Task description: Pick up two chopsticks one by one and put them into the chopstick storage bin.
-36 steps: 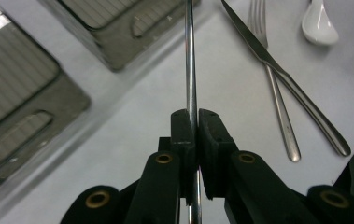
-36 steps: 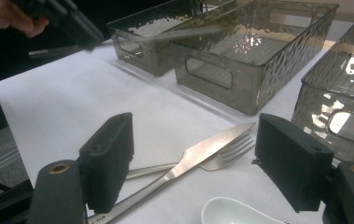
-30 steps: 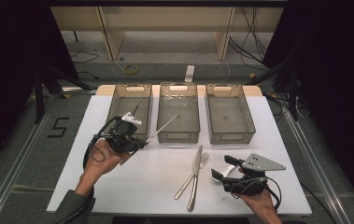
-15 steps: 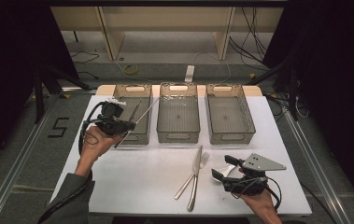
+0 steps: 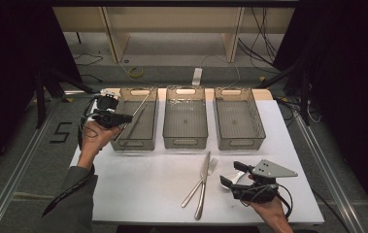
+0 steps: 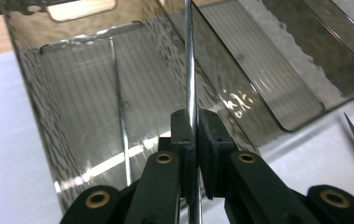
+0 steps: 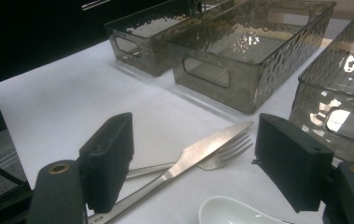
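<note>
My left gripper is shut on a thin metal rod, maybe a chopstick, which slants up over the left bin. In the left gripper view the jaws pinch the rod above that bin; a second thin rod seems to lie inside it. My right gripper rests open near the table's front right, beside a white spoon. In the right gripper view its pads stand wide apart before a knife, a fork and the spoon.
Three clear grey bins stand in a row at the back of the white table: the left one, the middle one and the right one. The knife and fork lie crossed at the front centre.
My left hand has carried the rod leftward and farther back, from near the middle bin to over the left bin. The right gripper has stayed put.
</note>
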Available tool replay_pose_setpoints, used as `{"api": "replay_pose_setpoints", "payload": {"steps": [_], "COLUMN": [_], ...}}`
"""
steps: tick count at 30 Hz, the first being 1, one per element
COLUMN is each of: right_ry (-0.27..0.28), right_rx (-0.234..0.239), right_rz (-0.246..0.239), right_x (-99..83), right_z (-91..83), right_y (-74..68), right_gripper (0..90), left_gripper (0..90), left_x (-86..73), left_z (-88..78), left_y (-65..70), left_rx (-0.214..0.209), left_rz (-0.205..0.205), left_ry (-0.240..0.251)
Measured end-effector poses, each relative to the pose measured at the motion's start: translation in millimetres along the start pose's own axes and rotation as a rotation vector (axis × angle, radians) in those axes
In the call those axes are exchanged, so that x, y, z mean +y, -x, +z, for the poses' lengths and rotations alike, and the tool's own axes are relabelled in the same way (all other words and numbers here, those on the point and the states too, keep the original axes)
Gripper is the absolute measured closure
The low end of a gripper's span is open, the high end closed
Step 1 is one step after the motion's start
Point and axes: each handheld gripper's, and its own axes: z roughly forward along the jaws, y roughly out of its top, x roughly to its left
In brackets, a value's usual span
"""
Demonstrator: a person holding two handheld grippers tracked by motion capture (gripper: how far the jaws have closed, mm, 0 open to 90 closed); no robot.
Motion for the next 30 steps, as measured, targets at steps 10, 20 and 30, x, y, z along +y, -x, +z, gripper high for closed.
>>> {"api": "replay_pose_setpoints", "payload": {"steps": [10,20,30], "right_ry": [0.001,0.001,0.001], "right_rx": [0.001,0.002,0.003], "right_rz": [-0.001,0.000,0.001], "right_x": [0.1,0.0,-0.1], "right_z": [-0.1,-0.2,-0.2], "right_y": [-0.1,0.1,0.3], "right_gripper": [29.0,29.0,29.0], "left_gripper": [84.7,84.7,84.7], "left_x": [6.0,5.2,3.7], "left_z": [18.6,32.7,43.7], "left_y": [-19.3,-38.2,-43.3], "left_rx": [0.050,0.079,0.090], "left_rz": [-0.037,-0.081,-0.082], "left_ry": [-0.010,0.002,-0.008]}}
